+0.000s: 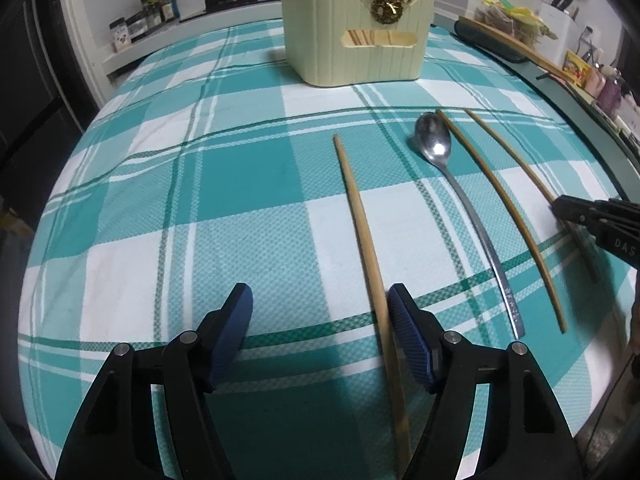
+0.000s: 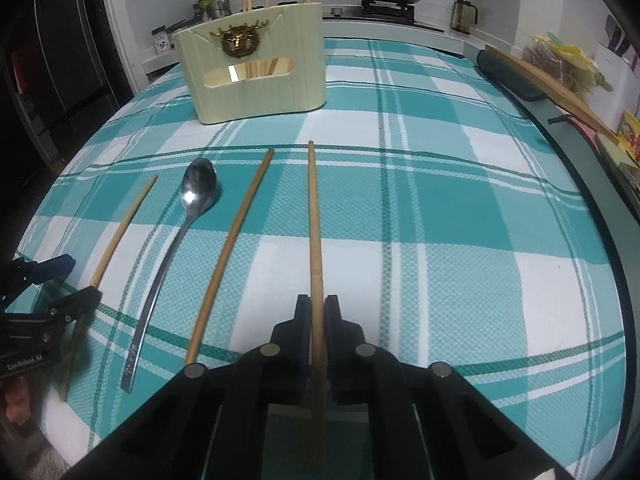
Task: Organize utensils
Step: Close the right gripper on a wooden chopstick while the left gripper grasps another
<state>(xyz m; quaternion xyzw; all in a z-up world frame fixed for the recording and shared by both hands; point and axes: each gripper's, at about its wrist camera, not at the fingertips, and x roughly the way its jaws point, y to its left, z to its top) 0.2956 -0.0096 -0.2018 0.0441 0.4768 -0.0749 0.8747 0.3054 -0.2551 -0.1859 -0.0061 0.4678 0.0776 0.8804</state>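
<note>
On the left gripper (image 2: 60,284), white lettering "GenRobot.AI"; opposite, "DAS".

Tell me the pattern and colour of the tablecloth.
The tablecloth is a teal-and-white plaid with thin dark green lines, clearest in the right wrist view.

The tablecloth (image 1: 240,184) is a plaid of teal and white squares, crossed by thin dark green and white lines, with a fine woven check in the paler blocks. The utensil holder (image 1: 356,36) is pale cream with vertical ribbing and a gold ornament (image 1: 386,9) on its front. The chopsticks (image 2: 315,220) are light tan wood. The spoon (image 2: 196,192) is shiny silver. The left gripper (image 1: 320,308) has a black frame and dark blue pads (image 1: 404,320).
</note>
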